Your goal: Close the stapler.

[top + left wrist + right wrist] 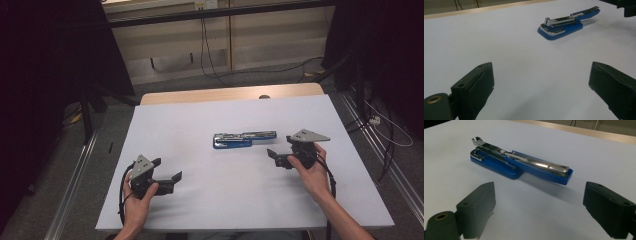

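Holding both grippers, left (170, 169) and right (281, 146), spread with nothing between them, we face the blue stapler (243, 139) mid-table (165, 125), dark room around.

The high view looks forward and down from above the person's side of the table (165, 125), taking in the whole white top, the floor beyond it and both tongs, the left gripper (167, 169) at lower left and the right gripper (281, 146) at right. The left gripper view rides low on its tongs, close to the tabletop, facing along its two black jaws toward the blue stapler (567, 23), which lies well ahead and to the right. The right gripper view sits equally low and far nearer, the stapler just beyond its jaws. All three views share the stapler and the white surface around it.
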Demonstrator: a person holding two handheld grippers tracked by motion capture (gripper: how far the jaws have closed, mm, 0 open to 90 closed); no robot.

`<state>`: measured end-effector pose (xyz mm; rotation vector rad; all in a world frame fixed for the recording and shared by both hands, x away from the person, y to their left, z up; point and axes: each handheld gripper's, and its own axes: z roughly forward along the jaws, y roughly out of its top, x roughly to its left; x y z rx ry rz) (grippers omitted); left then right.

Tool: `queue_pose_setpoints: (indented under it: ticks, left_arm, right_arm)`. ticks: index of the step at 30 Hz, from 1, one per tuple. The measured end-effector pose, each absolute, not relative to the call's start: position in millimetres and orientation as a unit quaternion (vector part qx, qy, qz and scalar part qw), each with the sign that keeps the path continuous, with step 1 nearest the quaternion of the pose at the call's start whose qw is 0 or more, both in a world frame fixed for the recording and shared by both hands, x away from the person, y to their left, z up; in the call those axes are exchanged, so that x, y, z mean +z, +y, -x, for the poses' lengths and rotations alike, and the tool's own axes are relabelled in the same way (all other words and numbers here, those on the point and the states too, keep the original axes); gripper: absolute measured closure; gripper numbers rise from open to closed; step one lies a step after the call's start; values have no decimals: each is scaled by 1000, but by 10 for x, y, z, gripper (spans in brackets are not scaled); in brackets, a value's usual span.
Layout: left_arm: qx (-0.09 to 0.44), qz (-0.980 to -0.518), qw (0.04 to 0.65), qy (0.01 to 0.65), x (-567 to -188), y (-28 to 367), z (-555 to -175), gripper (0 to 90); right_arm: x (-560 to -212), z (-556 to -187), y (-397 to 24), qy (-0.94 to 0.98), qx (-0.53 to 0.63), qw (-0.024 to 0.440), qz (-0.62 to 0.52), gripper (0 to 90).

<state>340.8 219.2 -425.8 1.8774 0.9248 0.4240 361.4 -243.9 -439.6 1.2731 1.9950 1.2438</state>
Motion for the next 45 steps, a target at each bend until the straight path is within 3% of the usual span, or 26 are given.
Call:
queue_pose_setpoints:
  ticks: [11, 14, 16, 19, 27, 31, 37, 45]
  left_arm:
    - [186, -778, 478, 362, -4258, 2121, -3463, 53]
    - [187, -781, 475, 360, -4286, 2092, -3494, 52]
    - [190, -779, 478, 358, -4298, 2071, -3526, 52]
    - [190, -779, 482, 354, -4319, 2023, -3576, 51]
    - [199, -784, 477, 345, -4352, 1871, -3672, 53]
    - [180, -785, 478, 349, -4354, 1751, -3792, 59]
    - [192, -792, 474, 334, -4352, 1610, -3883, 61]
    - [220, -785, 470, 338, -4324, 1497, -3981, 61]
  right_arm:
    - [-4412, -3619, -2432, 737, 439, 231, -459, 119]
    - [-4413, -3613, -2456, 739, 437, 228, -459, 183]
    - [-4417, -3616, -2468, 739, 442, 223, -457, 284]
    - [-4411, -3626, -2471, 738, 447, 228, -451, 361]
    - [-4451, -3656, -2452, 740, 446, 223, -451, 511]
    - [-4467, -3665, -2432, 742, 445, 212, -454, 652]
    - [-4456, -3677, -2444, 734, 462, 218, -448, 830]
    - [-4478, -3688, -2444, 738, 463, 204, -446, 900]
